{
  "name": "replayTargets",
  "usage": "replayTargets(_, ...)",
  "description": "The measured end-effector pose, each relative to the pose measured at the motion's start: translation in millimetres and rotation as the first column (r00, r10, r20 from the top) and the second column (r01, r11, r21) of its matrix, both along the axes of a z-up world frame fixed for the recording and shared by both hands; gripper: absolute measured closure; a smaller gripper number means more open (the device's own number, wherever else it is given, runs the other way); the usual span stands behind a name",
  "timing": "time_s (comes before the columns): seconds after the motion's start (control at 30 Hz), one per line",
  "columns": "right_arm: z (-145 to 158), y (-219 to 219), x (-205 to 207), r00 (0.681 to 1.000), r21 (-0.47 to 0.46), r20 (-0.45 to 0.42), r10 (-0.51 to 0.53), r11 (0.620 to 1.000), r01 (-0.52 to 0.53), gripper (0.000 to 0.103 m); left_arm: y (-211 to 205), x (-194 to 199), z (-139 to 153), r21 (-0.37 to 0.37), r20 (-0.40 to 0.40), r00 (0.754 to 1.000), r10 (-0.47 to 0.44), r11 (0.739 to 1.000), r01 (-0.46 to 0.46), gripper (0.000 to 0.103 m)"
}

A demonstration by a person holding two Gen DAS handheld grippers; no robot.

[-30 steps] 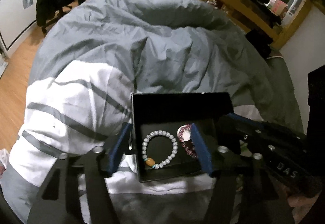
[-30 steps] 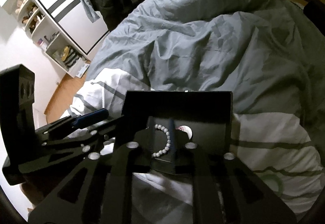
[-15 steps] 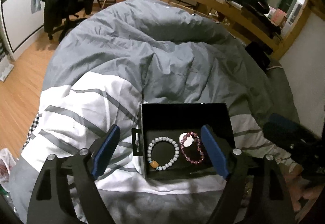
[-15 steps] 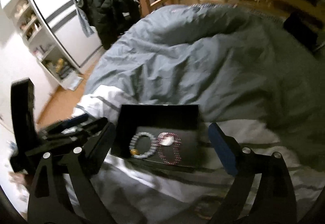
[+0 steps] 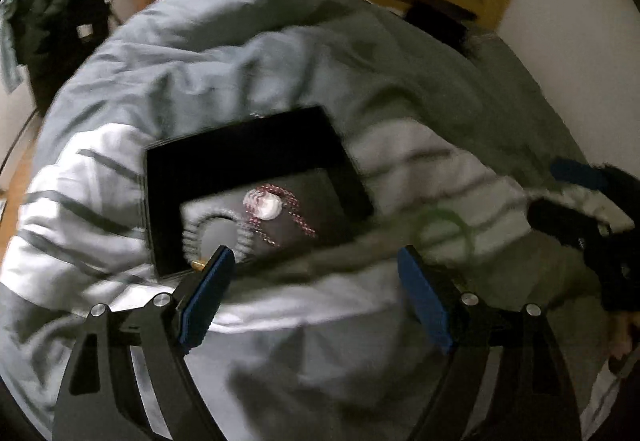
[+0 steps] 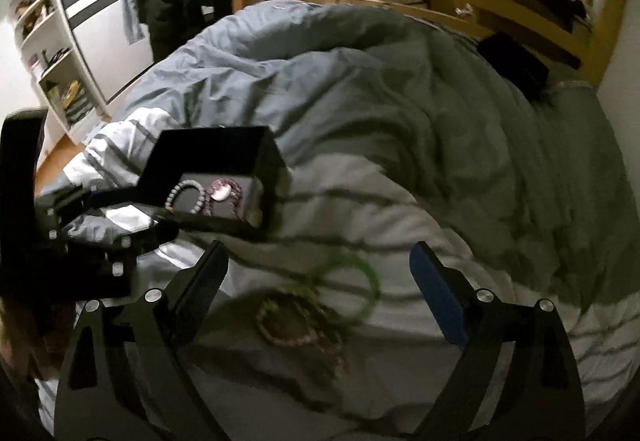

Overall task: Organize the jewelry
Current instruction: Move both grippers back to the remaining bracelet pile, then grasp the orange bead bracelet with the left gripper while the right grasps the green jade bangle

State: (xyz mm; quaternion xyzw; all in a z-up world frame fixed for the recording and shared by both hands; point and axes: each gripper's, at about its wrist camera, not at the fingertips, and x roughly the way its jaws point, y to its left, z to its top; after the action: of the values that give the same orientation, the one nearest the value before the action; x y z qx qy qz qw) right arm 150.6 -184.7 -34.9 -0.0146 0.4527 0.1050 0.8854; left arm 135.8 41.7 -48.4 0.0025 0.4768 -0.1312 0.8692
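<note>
Black box (image 6: pixel 224 177) sitting on duvet (image 6: pixel 400 89), two bracelets (image 6: pixel 204 195) inside. Right gripper (image 6: pixel 316 295) hovering, jaws spread, over green bangle (image 6: pixel 352 289) and brown beads (image 6: pixel 296 325). Left gripper (image 5: pixel 316 293) gaping, empty. Next: likely picking bangle, needing low pinch on thin rim.

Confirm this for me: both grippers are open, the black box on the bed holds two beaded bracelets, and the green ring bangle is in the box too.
Wrong on one point. The green ring bangle lies on the striped duvet, outside the black box, as the right wrist view shows. The rest holds: the pale beaded bracelet and dark red beaded bracelet are in the box, and both the left gripper and right gripper are open.
</note>
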Motion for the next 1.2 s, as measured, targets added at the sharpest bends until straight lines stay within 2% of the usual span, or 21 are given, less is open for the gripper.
replayTargets(0.1, -7.8, -19.8, -5.4, 0.999, 0.023, -0.02, -0.045, 0.999, 0.046, 0.02, -26.0, -12.7, -7.7, 0.022, 0.005, 0.997, -0.075, 0.997, 0.075, 0.02)
replayTargets(0.3, -29.5, -47.9, -8.5, 0.992, 0.047, -0.054, -0.112, 0.992, 0.114, 0.025, -59.0, -32.9, -28.1, 0.062, -0.022, 0.984, -0.179, 0.982, 0.18, 0.02)
replayTargets(0.43, -51.5, -52.4, -3.5, 0.988, 0.061, -0.099, -0.117, 0.99, 0.123, 0.031, -73.1, -38.4, -42.9, 0.069, -0.053, 0.97, -0.236, 0.969, 0.239, 0.021)
replayTargets(0.57, -73.3, -51.5, 0.9, 0.984, 0.098, -0.145, -0.103, 0.988, 0.118, 0.034, -85.5, -36.1, -64.7, 0.114, -0.101, 0.964, -0.247, 0.959, 0.258, 0.021)
replayTargets(0.77, -94.5, -46.2, 14.5, 0.979, 0.091, -0.182, -0.092, 0.99, 0.11, 0.034, -92.3, -29.7, -87.2, 0.157, -0.156, 0.959, -0.238, 0.952, 0.262, 0.022)
replayTargets(0.83, -99.3, -44.0, 19.2, 0.978, 0.09, -0.192, -0.085, 0.991, 0.103, 0.034, -91.7, -26.6, -92.4, 0.16, -0.168, 0.959, -0.229, 0.953, 0.256, 0.025)
replayTargets(0.97, -108.6, -35.1, 26.1, 0.978, 0.053, -0.198, -0.071, 0.995, 0.083, 0.034, -85.9, -19.7, -100.4, 0.147, -0.199, 0.959, -0.2, 0.962, 0.231, 0.039)
replayTargets(1.0, -110.9, -31.3, 26.6, 0.979, 0.036, -0.194, -0.065, 0.997, 0.073, 0.038, -84.7, -19.1, -100.6, 0.144, -0.202, 0.96, -0.195, 0.963, 0.226, 0.041)
replayTargets(1.03, -112.7, -27.9, 26.6, 0.98, 0.021, -0.193, -0.058, 0.998, 0.063, 0.055, -83.3, -18.4, -100.9, 0.14, -0.206, 0.96, -0.19, 0.965, 0.222, 0.043)
replayTargets(1.07, -114.2, -25.8, 27.0, 0.979, 0.011, -0.197, -0.055, 0.998, 0.059, 0.063, -81.2, -17.7, -100.8, 0.136, -0.209, 0.961, -0.181, 0.968, 0.212, 0.049)
replayTargets(1.13, -117.4, -22.1, 26.2, 0.979, -0.004, -0.2, -0.042, 0.999, 0.042, 0.077, -76.3, -15.8, -99.8, 0.126, -0.214, 0.963, -0.161, 0.973, 0.191, 0.058)
replayTargets(1.2, -118.5, -18.9, 25.0, 0.979, -0.004, -0.201, -0.027, 1.0, 0.027, 0.084, -67.0, -12.3, -97.7, 0.084, -0.226, 0.965, -0.136, 0.984, 0.159, 0.068)
